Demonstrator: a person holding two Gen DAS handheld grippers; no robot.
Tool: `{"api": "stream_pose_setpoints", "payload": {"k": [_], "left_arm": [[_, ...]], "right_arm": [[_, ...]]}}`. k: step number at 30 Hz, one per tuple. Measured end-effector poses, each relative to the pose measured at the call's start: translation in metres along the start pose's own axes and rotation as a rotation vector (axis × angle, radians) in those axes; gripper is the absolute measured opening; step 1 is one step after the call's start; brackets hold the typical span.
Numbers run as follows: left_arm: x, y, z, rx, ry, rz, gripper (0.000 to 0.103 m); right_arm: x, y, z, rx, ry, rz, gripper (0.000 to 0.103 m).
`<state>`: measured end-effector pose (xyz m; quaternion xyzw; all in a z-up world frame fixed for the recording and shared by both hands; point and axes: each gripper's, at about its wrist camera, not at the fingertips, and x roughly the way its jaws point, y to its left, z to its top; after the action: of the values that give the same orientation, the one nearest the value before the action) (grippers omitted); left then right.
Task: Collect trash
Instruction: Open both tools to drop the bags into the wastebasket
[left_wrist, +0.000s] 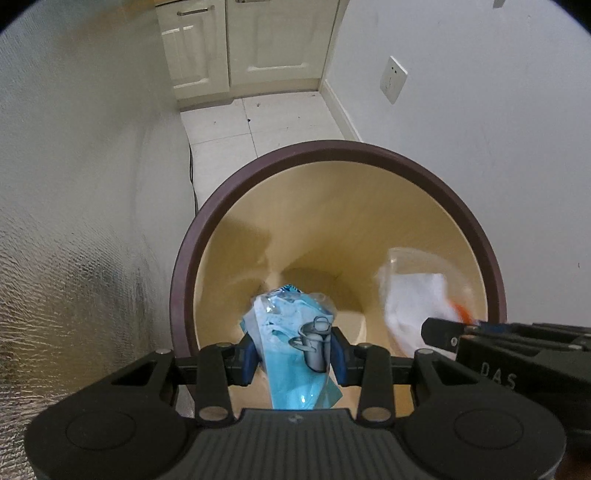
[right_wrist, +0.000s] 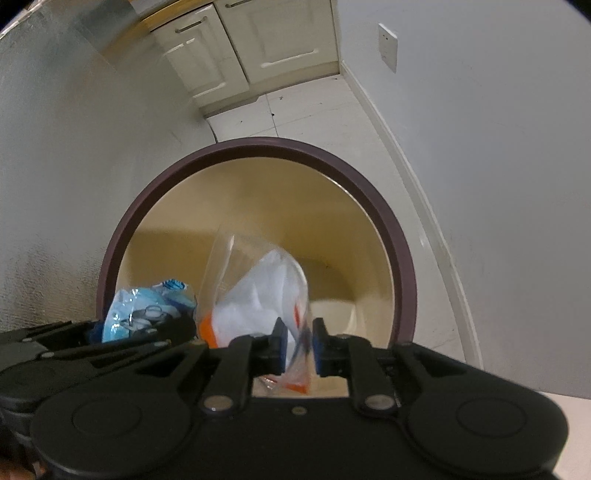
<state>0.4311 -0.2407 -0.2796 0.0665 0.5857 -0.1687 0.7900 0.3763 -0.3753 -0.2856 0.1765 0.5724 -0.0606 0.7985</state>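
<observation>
The blue wrapper (left_wrist: 295, 343), printed with steel pots, sits clamped in the left gripper (left_wrist: 293, 356) above the bin (left_wrist: 332, 155) near its near-left rim. The right gripper (right_wrist: 300, 347), jaws slightly parted, has a clear white-and-orange bag (right_wrist: 262, 291) between them. Only the left view reads "DAS".

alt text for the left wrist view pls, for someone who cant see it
The left gripper holds a crumpled blue plastic wrapper between its jaws, over the open mouth of a round bin with a dark brown rim and cream inside. At right, the right gripper has a clear bag of white material above the same bin, on a tiled floor.
</observation>
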Motion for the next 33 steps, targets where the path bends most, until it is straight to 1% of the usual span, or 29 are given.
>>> {"api": "stream_pose_setpoints", "payload": {"k": [1,4,11,12,13,15,22,29,31,33], "left_arm": [[0.001,0.000,0.001,0.000,0.001,0.001,0.043],[0.002,0.000,0.000,-0.002,0.002,0.002,0.045],[0.003,-0.002,-0.001,0.015,0.012,-0.008,0.053],[0.002,-0.003,-0.001,0.016,0.010,-0.012,0.056],[0.001,-0.003,-0.002,0.017,0.007,-0.017,0.062],[-0.001,-0.003,-0.004,0.019,-0.002,-0.020,0.070],[-0.004,-0.003,-0.009,0.020,0.012,0.000,0.078],[-0.013,0.001,-0.013,0.008,0.024,0.014,0.086],[-0.017,0.003,-0.015,0.000,0.023,0.019,0.093],[-0.023,0.005,-0.017,-0.011,0.016,0.021,0.096]], "right_arm": [[-0.001,0.000,0.000,-0.004,-0.006,-0.001,0.022],[-0.005,0.000,0.000,-0.016,-0.018,-0.005,0.025],[-0.010,-0.004,-0.002,-0.043,-0.027,-0.004,0.026],[-0.011,-0.005,-0.003,-0.046,-0.029,-0.004,0.026],[-0.012,-0.005,-0.004,-0.047,-0.031,-0.005,0.026],[-0.013,-0.006,-0.005,-0.049,-0.029,-0.008,0.026],[-0.015,-0.007,-0.006,-0.060,-0.027,-0.016,0.027],[-0.016,-0.004,-0.006,-0.097,-0.033,-0.020,0.039],[-0.017,-0.004,-0.006,-0.106,-0.037,-0.022,0.042],[-0.020,-0.006,-0.008,-0.118,-0.041,-0.028,0.047]]}}
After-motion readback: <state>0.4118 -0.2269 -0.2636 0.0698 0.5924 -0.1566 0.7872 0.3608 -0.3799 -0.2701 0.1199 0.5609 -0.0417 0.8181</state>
